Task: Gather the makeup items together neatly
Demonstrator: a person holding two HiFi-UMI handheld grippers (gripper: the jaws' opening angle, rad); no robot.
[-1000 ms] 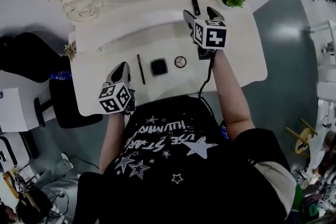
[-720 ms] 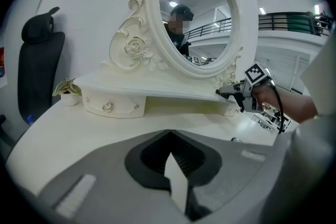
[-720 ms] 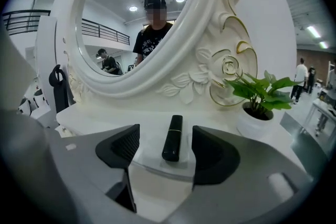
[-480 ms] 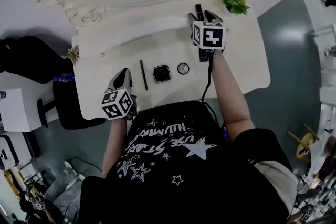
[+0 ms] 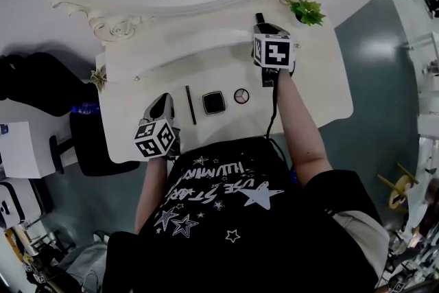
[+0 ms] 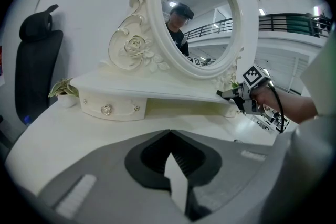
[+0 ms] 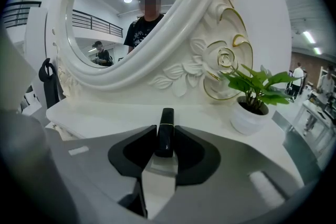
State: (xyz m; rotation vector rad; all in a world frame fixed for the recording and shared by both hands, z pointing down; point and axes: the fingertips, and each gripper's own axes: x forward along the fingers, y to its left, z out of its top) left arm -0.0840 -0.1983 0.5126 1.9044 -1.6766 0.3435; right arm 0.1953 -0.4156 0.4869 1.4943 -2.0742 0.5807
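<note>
Right gripper [image 7: 166, 140]: jaws have just been closing and now pinch the black lipstick tube [image 7: 166, 131] at the back of the vanity top [image 7: 105, 113], near the potted plant [image 7: 251, 97]. Left gripper [image 6: 169, 136]: jaws together, empty, at the front edge beside the pencil [image 5: 190, 104] and the two compacts [image 5: 214, 103].

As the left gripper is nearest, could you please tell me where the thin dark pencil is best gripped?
Probably at mid-length of the pencil, from above, jaws crosswise to its shaft. It lies flat on the table, pointing away from the person, with bare table on both sides before the square compact.
</note>
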